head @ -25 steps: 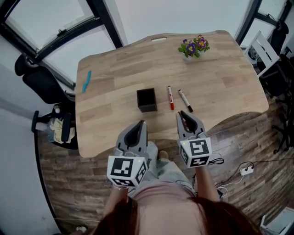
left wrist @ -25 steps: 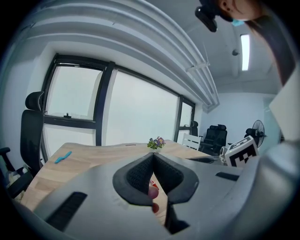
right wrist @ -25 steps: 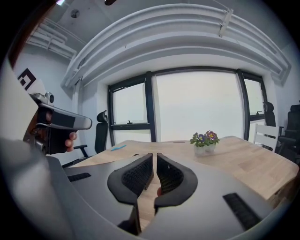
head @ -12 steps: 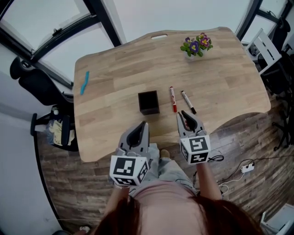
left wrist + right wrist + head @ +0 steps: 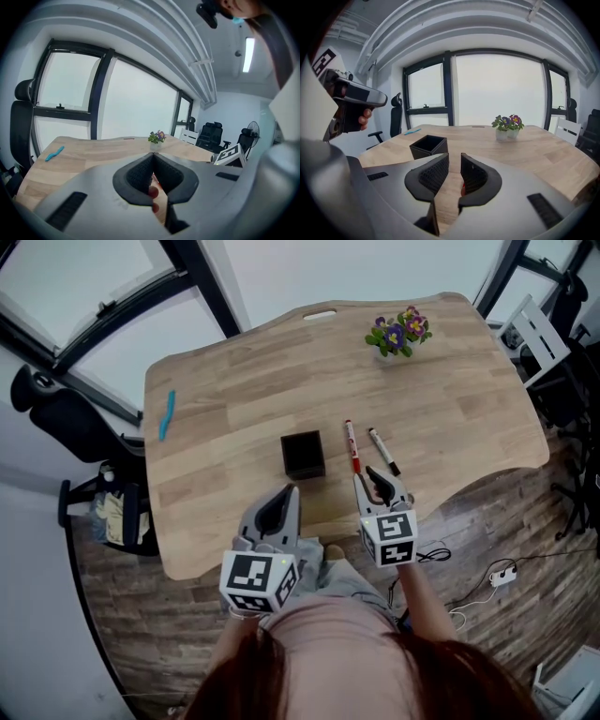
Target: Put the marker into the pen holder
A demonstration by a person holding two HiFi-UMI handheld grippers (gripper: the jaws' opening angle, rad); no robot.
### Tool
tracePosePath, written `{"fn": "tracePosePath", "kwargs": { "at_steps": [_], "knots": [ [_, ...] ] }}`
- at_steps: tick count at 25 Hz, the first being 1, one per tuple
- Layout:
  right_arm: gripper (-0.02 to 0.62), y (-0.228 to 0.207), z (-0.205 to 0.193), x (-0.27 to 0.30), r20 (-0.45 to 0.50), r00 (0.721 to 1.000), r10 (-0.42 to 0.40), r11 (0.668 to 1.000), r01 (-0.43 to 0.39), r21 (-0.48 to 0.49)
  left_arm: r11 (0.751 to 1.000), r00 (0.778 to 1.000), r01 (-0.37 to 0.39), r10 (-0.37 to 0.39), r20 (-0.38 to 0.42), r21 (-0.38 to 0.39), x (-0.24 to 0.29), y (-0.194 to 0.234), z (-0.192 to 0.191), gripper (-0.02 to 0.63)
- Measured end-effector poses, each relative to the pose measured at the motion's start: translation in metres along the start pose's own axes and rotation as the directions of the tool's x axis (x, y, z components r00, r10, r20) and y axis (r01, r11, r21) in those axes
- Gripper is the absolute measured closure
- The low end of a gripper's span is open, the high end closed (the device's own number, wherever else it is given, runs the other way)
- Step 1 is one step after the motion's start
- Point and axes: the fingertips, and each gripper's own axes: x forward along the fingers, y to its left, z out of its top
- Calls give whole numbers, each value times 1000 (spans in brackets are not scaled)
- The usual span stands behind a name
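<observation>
A black square pen holder (image 5: 303, 455) stands open-topped on the wooden table (image 5: 450, 399); the right gripper view shows it too (image 5: 427, 145). Just right of it lie a red marker (image 5: 351, 446) and a black-capped marker (image 5: 382, 450), side by side. My right gripper (image 5: 367, 476) hovers over the table's near edge, just short of the red marker's near end. Its jaws have just been opening, and a narrow gap with nothing in it shows between them (image 5: 454, 161). My left gripper (image 5: 289, 490) sits below the holder with its jaws closed tip to tip (image 5: 152, 158) on nothing.
A small pot of purple and yellow flowers (image 5: 397, 334) stands at the table's far right. A blue pen-like object (image 5: 166, 415) lies near the left edge. Black office chairs (image 5: 66, 409) stand off the table's left side, and a cable with a plug (image 5: 502, 575) lies on the floor.
My right gripper's jaws have parted from shut to a narrow gap, and it has sunk toward the table, closer to the red marker. My left gripper has shifted slightly.
</observation>
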Motion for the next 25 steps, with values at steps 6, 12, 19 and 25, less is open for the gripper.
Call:
{"fn": "tracePosePath", "kwargs": {
  "at_steps": [6, 12, 19, 25],
  "knots": [
    [534, -1, -27, 14, -69, 998, -16, 1000, 17, 10, 1000, 1000, 14, -14, 13, 4, 10, 10, 9, 605],
    [534, -6, -42, 29, -108, 993, -37, 999, 40, 27, 1000, 1000, 20, -20, 23, 6, 14, 20, 16, 606],
    [534, -11, -67, 47, -168, 983, -77, 996, 84, 34, 999, 999, 37, -37, 30, 8, 20, 32, 23, 605],
    [528, -19, -85, 63, -205, 973, -103, 993, 113, 39, 998, 998, 57, -58, 23, 20, 26, 40, 25, 606]
  ]
}}
